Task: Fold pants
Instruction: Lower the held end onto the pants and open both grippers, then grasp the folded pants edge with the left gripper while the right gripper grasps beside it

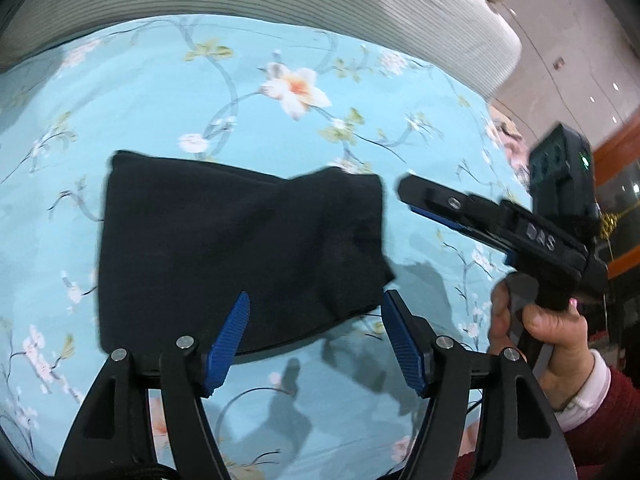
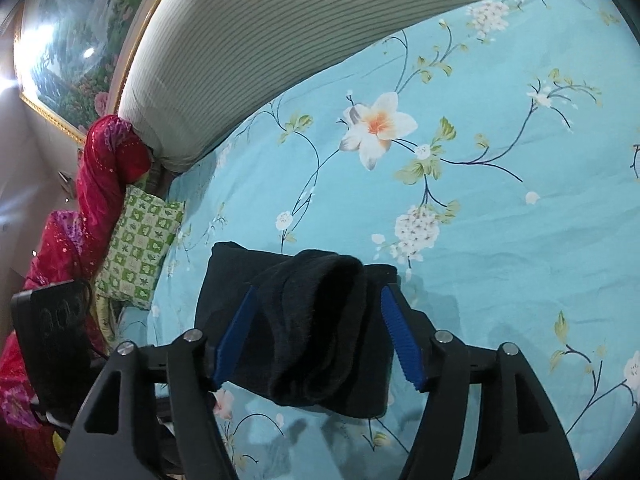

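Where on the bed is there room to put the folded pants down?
The blue flowered sheet lies bare to the right of the black pants, and beyond them up to the striped headboard cushion. It is crowded on the left, where a green checked pillow and red cloth sit by the edge.

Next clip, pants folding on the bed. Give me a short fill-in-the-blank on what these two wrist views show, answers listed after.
1. The folded pants are ___ in colour.
2. They lie on a light blue bedsheet printed with ___.
3. The left gripper has its jaws ___, gripping nothing.
4. The pillow beside the red fabric has a green and white ___ pattern.

Answers: black; flowers; open; checked
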Motion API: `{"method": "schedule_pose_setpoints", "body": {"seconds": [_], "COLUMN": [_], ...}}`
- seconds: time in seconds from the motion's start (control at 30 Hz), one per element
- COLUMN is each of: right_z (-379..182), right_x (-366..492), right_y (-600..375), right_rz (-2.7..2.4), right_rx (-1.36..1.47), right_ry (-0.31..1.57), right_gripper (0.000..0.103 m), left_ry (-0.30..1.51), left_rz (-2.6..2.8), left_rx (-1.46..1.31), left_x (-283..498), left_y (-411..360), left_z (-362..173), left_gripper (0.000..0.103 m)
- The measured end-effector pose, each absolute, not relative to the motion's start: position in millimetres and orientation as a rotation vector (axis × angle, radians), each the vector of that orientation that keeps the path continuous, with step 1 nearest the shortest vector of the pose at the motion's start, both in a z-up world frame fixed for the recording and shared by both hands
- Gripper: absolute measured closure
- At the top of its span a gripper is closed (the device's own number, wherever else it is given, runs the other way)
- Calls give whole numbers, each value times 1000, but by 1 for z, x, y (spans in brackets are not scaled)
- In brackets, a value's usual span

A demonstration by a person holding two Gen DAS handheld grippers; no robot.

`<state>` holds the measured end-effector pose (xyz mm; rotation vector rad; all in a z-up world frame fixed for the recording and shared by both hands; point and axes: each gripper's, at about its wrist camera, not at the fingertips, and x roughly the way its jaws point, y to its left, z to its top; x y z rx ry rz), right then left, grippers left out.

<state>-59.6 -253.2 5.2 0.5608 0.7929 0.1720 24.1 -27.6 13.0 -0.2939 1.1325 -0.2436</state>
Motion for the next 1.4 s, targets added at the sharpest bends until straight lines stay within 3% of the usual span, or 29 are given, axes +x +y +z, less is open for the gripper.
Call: {"method": "schedule_pose_setpoints", "body": {"seconds": [0.53,1.4], "right_z": [11,-35], "right_x": [-57,-49], "right_y": [-207,-224], "right_rz": [88,-17], "right_rx": [426,598], "right_ry": [818,919], "right_gripper": [30,20], "left_ry": [1117,1194], "left_rz": [-107,-33], "left_rx": [-384,-471], "left_x": [19,59], "left_y": [44,80], "left_z": [9,-33], "left_gripper": [31,28]}}
